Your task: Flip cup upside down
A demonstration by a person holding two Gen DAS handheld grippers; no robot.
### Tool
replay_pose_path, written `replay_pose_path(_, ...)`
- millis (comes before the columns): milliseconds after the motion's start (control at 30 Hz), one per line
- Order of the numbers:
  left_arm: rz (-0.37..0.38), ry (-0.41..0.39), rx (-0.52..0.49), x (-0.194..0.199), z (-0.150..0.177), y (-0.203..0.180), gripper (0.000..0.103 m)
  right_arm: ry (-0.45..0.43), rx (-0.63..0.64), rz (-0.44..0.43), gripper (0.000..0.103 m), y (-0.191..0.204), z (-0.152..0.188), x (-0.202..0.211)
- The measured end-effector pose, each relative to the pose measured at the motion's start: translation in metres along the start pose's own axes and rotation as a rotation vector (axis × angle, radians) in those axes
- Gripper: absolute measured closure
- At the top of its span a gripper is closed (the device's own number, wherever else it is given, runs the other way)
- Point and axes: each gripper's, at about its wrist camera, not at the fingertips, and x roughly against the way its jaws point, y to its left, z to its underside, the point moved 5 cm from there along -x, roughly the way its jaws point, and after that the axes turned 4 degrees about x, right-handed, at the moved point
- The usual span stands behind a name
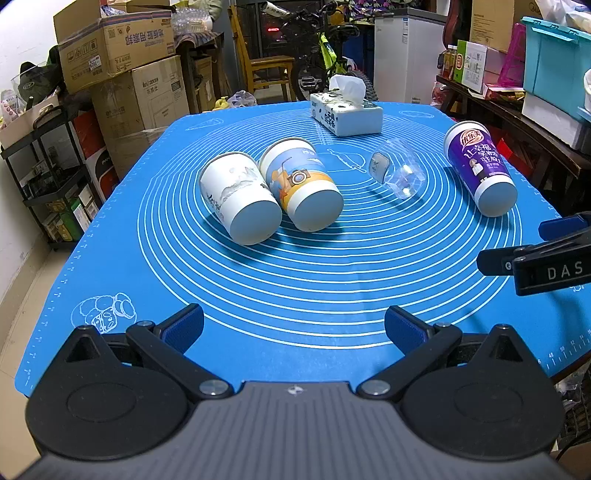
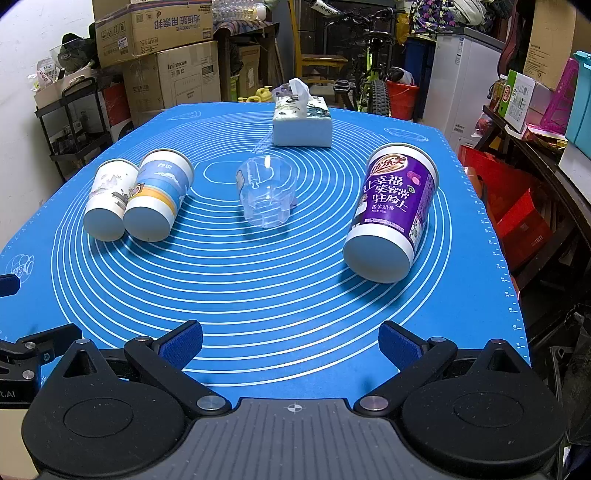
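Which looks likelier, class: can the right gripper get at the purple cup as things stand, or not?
Probably yes. The right gripper has open jaws, and only bare blue mat lies between it and the purple cup, which lies on its side, apart from the others.

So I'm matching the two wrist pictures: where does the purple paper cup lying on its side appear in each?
Left wrist: purple paper cup lies at far right of the blue mat.
Right wrist: the same cup lies right of centre, base toward the camera.
Shared landmark: the white tissue box at the mat's far edge.

A tissue box (image 2: pixel 302 122) sits at the far end of the blue mat (image 2: pixel 295 302), cardboard boxes (image 2: pixel 155 33) stacked behind.
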Motion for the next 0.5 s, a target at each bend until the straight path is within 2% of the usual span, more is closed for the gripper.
replay_pose_path(333, -0.010, 0.005, 0.000, -0.0016, 0.0011, 0.0019, 0.000, -0.001, -0.003, -0.005, 0.002, 0.0001, 0.0000, -0.0008)
replay_pose_path(500, -0.016, 0.007, 0.009, -0.0035, 0.0012, 0.0077, 0.000, -0.030, -0.021, -0.008, 0.002, -0.0023, -0.0040, 0.0024)
